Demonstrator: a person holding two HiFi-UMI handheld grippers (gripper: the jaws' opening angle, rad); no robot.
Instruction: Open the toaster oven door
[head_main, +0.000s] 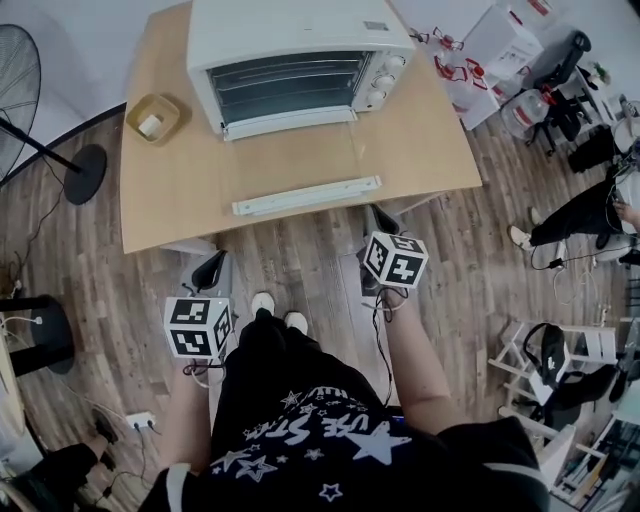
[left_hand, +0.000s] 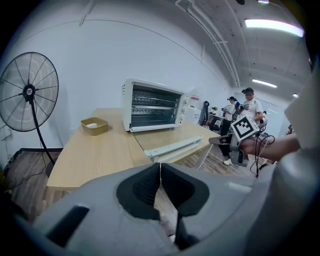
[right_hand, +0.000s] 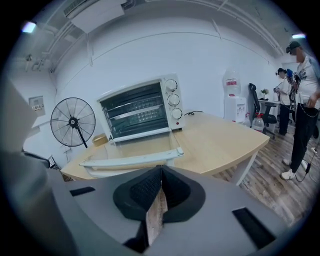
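Observation:
The white toaster oven (head_main: 290, 50) stands at the back of the wooden table (head_main: 430, 130). Its glass door (head_main: 290, 160) lies folded down flat, and the white handle bar (head_main: 307, 196) reaches almost to the table's front edge. Both grippers hang in front of the table, clear of the oven. My left gripper (head_main: 210, 265) is shut and holds nothing; its pads meet in the left gripper view (left_hand: 160, 165). My right gripper (head_main: 378, 215) sits just below the table edge near the handle's right end, also shut and holding nothing (right_hand: 161, 169). The oven (right_hand: 140, 111) and handle (right_hand: 132, 160) lie ahead of it.
A small wooden tray (head_main: 153, 118) sits left of the oven. A standing fan (head_main: 20, 70) is at the far left on the floor. White boxes (head_main: 500, 45), chairs and people (left_hand: 248, 110) fill the right side of the room.

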